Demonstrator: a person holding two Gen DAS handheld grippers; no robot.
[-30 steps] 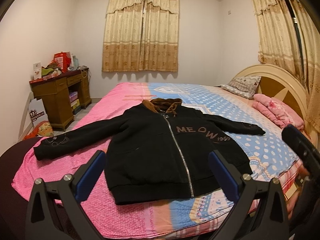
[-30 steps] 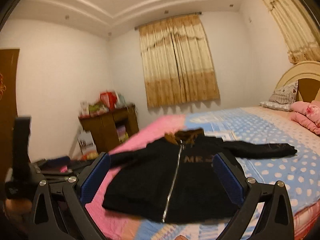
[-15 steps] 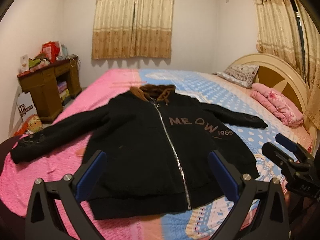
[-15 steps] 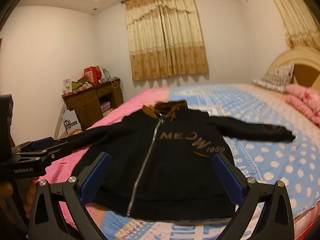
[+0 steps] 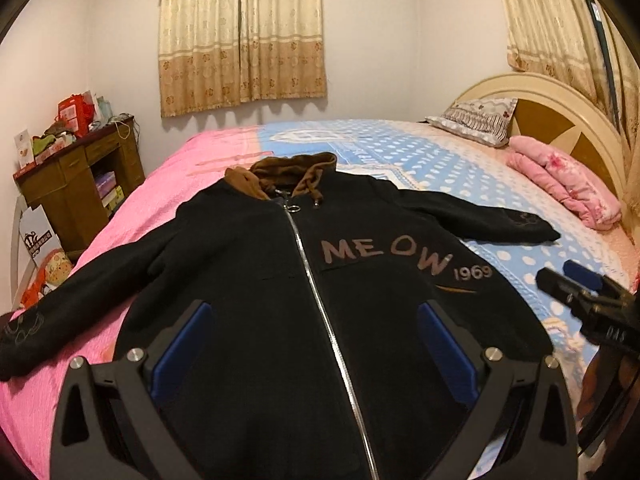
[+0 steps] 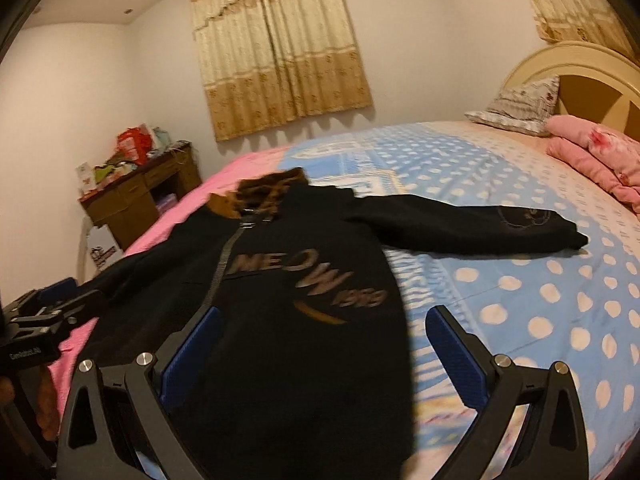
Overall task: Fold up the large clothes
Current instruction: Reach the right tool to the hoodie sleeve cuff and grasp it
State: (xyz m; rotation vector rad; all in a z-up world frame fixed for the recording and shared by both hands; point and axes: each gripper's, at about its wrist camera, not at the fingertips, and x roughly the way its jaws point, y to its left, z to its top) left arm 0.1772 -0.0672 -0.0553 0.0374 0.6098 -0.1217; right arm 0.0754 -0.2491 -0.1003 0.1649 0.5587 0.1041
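Observation:
A black zip-up hooded jacket (image 5: 248, 280) with a brown hood lining and "MEOW 1969" on the chest lies flat, front up, on the bed (image 5: 420, 160), both sleeves spread wide. My left gripper (image 5: 316, 320) hovers open over the jacket's lower middle, nothing between its blue pads. In the right wrist view the jacket (image 6: 288, 320) fills the left and middle, its right sleeve reaching across the blue dotted sheet. My right gripper (image 6: 322, 324) is open above the jacket's lower right edge. Each gripper shows in the other's view: the right gripper (image 5: 576, 284), the left gripper (image 6: 60, 300).
The bed has a pink and blue dotted cover. A folded pink quilt (image 5: 560, 184) and a pillow (image 5: 476, 120) lie by the curved headboard (image 5: 560, 120). A cluttered wooden desk (image 5: 76, 176) stands left of the bed, bags at its foot. Curtains (image 5: 240, 32) cover the far window.
Both grippers have moved forward and lower toward the jacket, which now looks larger in both views. The jacket itself has not moved. Both grippers stayed open.

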